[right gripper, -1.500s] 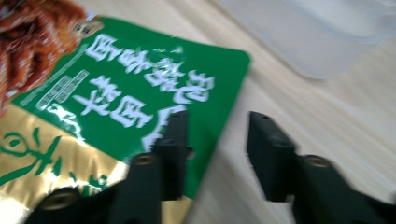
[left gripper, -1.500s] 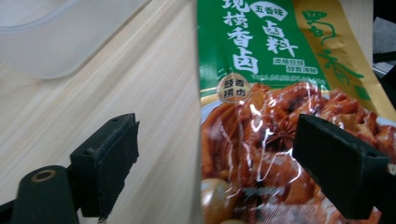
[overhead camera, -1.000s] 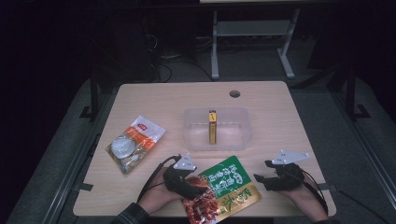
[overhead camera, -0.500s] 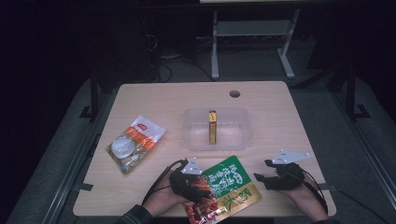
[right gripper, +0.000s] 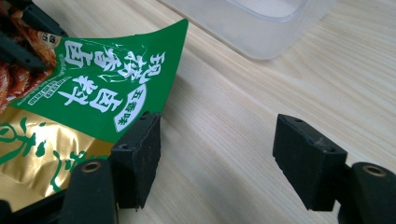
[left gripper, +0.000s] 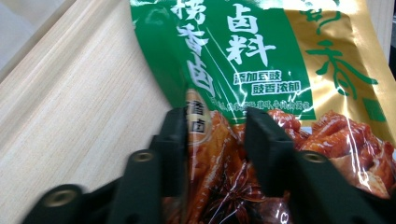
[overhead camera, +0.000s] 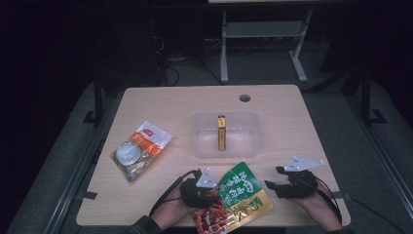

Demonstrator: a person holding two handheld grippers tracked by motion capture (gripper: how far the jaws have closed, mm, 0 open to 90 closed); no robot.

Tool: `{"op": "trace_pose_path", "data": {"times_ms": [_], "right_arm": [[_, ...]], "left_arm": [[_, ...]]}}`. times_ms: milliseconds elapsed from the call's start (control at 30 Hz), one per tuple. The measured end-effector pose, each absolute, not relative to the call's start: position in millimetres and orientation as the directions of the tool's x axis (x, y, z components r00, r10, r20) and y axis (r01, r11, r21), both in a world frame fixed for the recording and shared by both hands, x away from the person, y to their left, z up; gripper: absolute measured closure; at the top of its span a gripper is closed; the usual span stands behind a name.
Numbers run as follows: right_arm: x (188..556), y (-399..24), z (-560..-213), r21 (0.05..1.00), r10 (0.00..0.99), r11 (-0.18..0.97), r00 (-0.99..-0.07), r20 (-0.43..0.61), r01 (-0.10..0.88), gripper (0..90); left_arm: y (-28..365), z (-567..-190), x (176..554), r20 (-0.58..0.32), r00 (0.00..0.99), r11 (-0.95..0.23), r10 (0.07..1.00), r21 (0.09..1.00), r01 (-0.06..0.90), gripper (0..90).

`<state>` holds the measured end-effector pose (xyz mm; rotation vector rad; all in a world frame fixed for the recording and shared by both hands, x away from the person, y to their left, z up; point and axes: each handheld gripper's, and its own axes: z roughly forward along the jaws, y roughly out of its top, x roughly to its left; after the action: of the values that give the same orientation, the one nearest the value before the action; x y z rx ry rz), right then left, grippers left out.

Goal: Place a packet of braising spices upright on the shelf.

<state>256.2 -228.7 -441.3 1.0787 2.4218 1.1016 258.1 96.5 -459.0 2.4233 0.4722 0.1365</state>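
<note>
1. Left tool (overhead camera: 204,191): at the near edge of the worktop (overhead camera: 311,126). Its jaws have just been closing and now pinch the red lower part of the green-and-gold sauce packet (overhead camera: 241,197), which bulges between the pads (left gripper: 261,140).
2. Right tool (overhead camera: 282,187): jaws spread over bare wood just beside the packet's edge, gripping nothing.
3. Clear plastic tub (overhead camera: 202,139): mid-worktop, holding a slim yellow box (overhead camera: 221,132).
4. Orange-and-white packet (overhead camera: 140,148): to the left, well apart.
</note>
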Motion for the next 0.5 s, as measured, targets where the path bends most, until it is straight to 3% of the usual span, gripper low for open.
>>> {"op": "trace_pose_path", "data": {"times_ms": [133,500], "right_arm": [[256.2,-228.8,-440.9,0.737,0.727,0.430,-0.685,0.060,0.521,32.2],[256.4,-231.5,-438.3,0.749,0.731,0.420,-0.680,0.056,0.512,32.1]], "left_arm": [[94.7,-457.6,259.1,-0.022,0.933,-0.731,0.360,0.615,0.296,78.6],[98.7,-455.0,264.6,-0.069,0.934,-0.701,0.350,0.643,0.309,88.8]]}}
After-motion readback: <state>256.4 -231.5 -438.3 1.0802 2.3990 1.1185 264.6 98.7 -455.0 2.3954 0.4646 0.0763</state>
